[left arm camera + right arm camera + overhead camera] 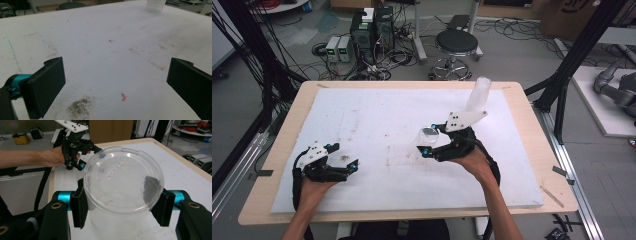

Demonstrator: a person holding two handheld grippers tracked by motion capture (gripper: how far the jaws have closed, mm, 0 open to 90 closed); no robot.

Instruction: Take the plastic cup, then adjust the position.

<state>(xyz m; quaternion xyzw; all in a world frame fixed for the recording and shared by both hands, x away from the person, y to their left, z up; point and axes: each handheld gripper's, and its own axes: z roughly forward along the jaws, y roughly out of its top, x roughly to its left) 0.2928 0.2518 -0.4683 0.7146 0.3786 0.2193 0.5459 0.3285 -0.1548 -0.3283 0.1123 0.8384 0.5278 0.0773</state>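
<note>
The right claw (120,205) pinches a clear plastic cup (122,187); its two black pads press on opposite sides of the cup wall, just under the rim. In the right claw view the cup seems to be upside down, because a flat round face with raised letters is turned to the camera, but I cannot be sure whether this is the base or a lid. In the high view the cup (428,136) is held near the middle of the surface (377,125), and I cannot tell if it hangs just above the surface or already touches it. The grip from the sides is sensible, I think: thin plastic bends easily, and near the rim it is stiffer, so the cup does not slip or get crushed.

Behind the cup, toward the far edge of the surface, a tall stack of cups (477,94) stands, leaning a little. It is probably the place where single cups come from or go to, which would explain why the right hand works between the stack and the middle.

The left claw (343,165) is well apart from the cup, at the near left part of the surface. Its jaws stand spread wide with nothing between them, low over a grey stain (79,107). It seems to wait, out of the way.
</note>
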